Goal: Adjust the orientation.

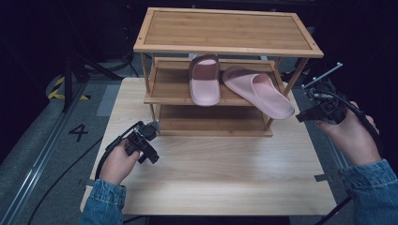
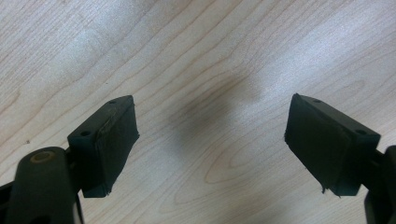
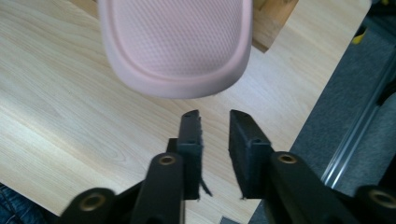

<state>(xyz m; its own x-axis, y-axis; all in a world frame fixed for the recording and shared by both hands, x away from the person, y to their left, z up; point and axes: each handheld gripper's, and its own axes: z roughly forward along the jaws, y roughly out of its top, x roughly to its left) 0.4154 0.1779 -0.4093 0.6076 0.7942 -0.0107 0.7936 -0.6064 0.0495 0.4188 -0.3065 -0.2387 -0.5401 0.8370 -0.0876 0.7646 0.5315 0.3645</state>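
Table (image 1: 211, 173): pale wood, sitting under both of your claws, with a grey floor (image 1: 37, 140) showing around its edges.

Rack (image 1: 225, 33): a three-tier bamboo shoe rack is standing at the far side of the table, ahead of both claws. Its lower front corner is lying just beyond your left claw.

Slippers: two pink ones are resting on the middle shelf. The left slipper (image 1: 204, 79) is sitting straight, sole down, well ahead and to the right of your left claw. The right slipper (image 1: 259, 91) is lying at an angle, its end overhanging the shelf's front edge and pointing toward your right claw. In the right gripper view that rounded end (image 3: 175, 46) is hanging just ahead of the jaw tips, apart from them.

Left claw (image 1: 154, 125): you are holding it low over the table near the rack's lower left corner. In the left gripper view its jaws are standing wide apart, nothing between them, bare tabletop (image 2: 210, 70) beyond.

Right claw (image 1: 300, 116): you are holding it at the table's right edge, level with the overhanging slipper. Its jaws are standing a narrow gap apart, gripping nothing.
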